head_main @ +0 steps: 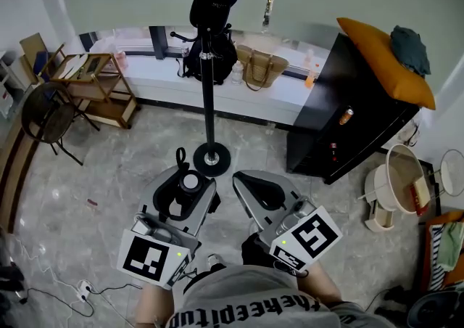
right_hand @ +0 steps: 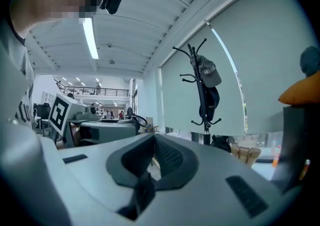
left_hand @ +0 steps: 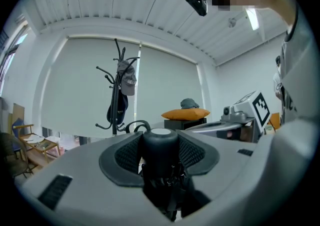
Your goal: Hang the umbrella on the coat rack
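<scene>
A folded black umbrella with a pale round end cap stands upright between the jaws of my left gripper, which is shut on it. Its strap loop sticks out ahead. In the left gripper view the umbrella fills the gap between the pads of that left gripper. The black coat rack stands just ahead, its round base on the floor. A grey cap and a dark bag hang on it. My right gripper is shut and holds nothing; the coat rack also shows past the right gripper.
A black cabinet with an orange cushion stands at the right. A wooden trolley and a folding chair stand at the left. A black backpack and a straw bag sit by the window ledge.
</scene>
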A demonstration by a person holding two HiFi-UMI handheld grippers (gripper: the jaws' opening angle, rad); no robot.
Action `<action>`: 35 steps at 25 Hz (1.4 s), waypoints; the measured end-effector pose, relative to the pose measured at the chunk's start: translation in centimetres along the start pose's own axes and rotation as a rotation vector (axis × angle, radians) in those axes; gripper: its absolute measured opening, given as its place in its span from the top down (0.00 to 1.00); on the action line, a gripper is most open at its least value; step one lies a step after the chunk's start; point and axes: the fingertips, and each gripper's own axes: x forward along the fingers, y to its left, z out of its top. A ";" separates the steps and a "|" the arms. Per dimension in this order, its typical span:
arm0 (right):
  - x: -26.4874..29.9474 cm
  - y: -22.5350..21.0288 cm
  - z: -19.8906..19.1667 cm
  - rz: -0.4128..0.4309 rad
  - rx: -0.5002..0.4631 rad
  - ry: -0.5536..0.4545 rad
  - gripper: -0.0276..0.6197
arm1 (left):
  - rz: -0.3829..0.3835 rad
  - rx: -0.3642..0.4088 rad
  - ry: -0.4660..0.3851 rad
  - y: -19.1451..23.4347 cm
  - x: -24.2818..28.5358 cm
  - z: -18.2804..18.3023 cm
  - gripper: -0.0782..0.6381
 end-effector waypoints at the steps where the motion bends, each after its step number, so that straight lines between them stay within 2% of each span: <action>1: 0.2 -0.6 0.1 0.005 0.001 0.000 0.94 | 0.002 -0.004 0.001 0.1 0.6 0.0 0.60; 14: 2.3 -8.3 0.5 0.067 0.022 -0.003 0.94 | 0.044 -0.008 0.026 0.6 8.3 -0.1 0.60; 27: 2.0 -15.9 0.6 0.102 0.032 0.005 0.94 | 0.082 -0.022 0.037 -0.5 15.4 0.1 0.60; 35: 1.5 -19.8 0.5 0.130 0.033 0.008 0.94 | 0.102 -0.017 0.004 -1.6 19.1 0.7 0.60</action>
